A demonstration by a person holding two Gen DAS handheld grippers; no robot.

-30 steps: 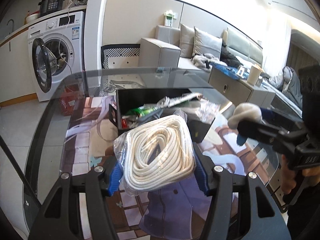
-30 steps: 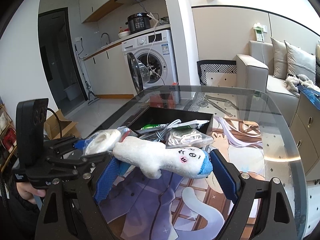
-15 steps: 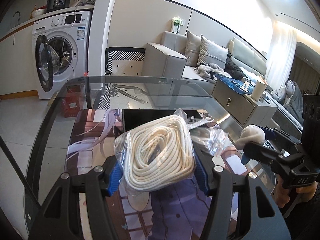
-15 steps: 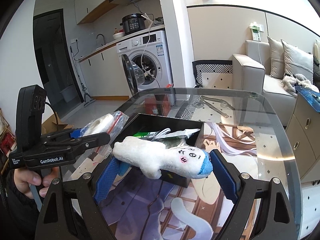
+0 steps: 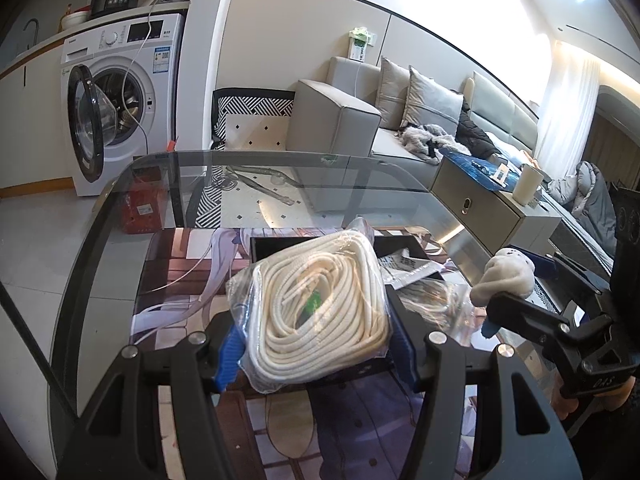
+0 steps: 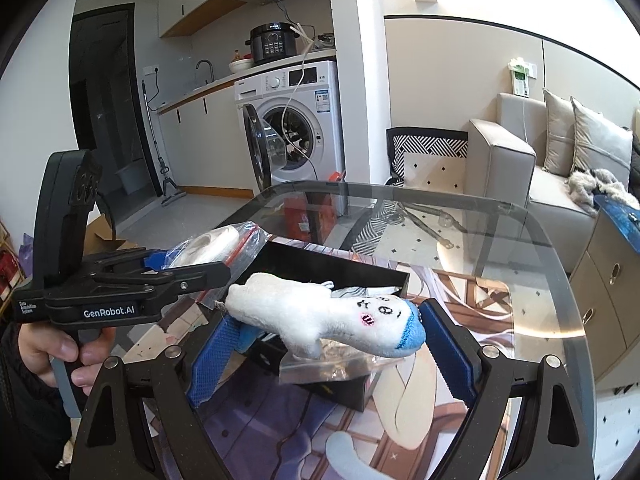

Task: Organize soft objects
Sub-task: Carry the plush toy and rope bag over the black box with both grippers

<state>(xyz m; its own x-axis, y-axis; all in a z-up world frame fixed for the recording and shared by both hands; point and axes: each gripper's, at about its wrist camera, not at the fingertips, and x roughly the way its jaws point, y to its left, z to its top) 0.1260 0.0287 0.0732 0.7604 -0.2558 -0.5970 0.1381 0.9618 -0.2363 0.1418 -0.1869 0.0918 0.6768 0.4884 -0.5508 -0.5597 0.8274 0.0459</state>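
My left gripper (image 5: 316, 340) is shut on a clear plastic bag of coiled white rope (image 5: 316, 312) and holds it above the table, in front of the black box (image 5: 400, 246). The bag also shows in the right wrist view (image 6: 216, 246). My right gripper (image 6: 328, 340) is shut on a white plush toy with a blue end and a stitched face (image 6: 320, 320), held above the black box (image 6: 360, 276). The plush also shows at the right of the left wrist view (image 5: 506, 276). The box holds several bagged items, mostly hidden.
The glass table (image 5: 280, 168) carries a printed mat (image 6: 440, 412). A washing machine with its door open (image 5: 116, 108) stands behind on the left. A grey sofa (image 5: 400, 120) and a low cabinet (image 5: 492, 208) stand on the right. A red box (image 5: 144, 208) sits under the table.
Both grippers have risen and drawn back from the black box with their loads. The box now sits lower and is more hidden behind the rope bag and the plush.
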